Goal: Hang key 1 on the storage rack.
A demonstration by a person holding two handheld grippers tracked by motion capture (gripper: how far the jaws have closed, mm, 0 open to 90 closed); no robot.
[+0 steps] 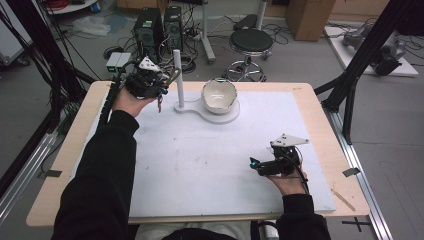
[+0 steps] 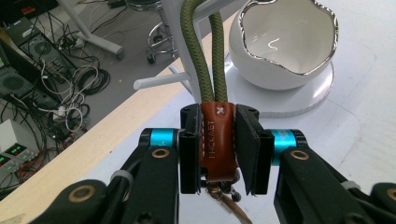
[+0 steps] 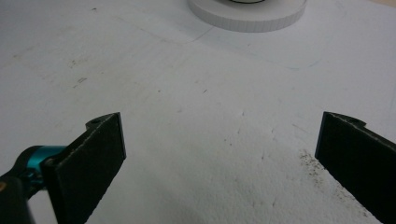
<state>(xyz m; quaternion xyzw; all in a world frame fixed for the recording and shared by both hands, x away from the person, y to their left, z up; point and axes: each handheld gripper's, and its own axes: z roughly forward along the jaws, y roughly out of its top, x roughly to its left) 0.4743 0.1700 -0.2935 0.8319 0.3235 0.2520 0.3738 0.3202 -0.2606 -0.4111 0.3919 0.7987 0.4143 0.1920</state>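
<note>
A: Two tools on the go. The left tool (image 2: 218,149) is clamped on the brown leather tab (image 2: 217,140) of a keychain, whose olive cord loop (image 2: 205,51) runs up to the white stand (image 1: 178,80) at the far side of the worktop (image 1: 310,100). The right tool (image 1: 260,165) rests low at the near right, its jaws wide apart with nothing between them.

B: Is the loop over the stand's peg?

A: The top of the loop is cut off in the left gripper view, so I cannot tell. It sits right against the post, just above a short side peg (image 2: 161,81).

B: What could go wrong from here?

A: If the grip lets go before the cord is truly over a peg, I'd judge the keychain drops to the base. A sideways tug with the cord snagged could tip the stand, and the white bowl (image 1: 219,95) with the silver rim sits on the same base, touching distance from the post.

B: And the surroundings?

A: A white, lightly scuffed mat (image 1: 210,165) covers the pale wooden worktop. Beyond it: a grey floor, two computer towers (image 1: 160,27), tangled cables, a black stool (image 1: 251,42) and black frame struts at both sides.
</note>
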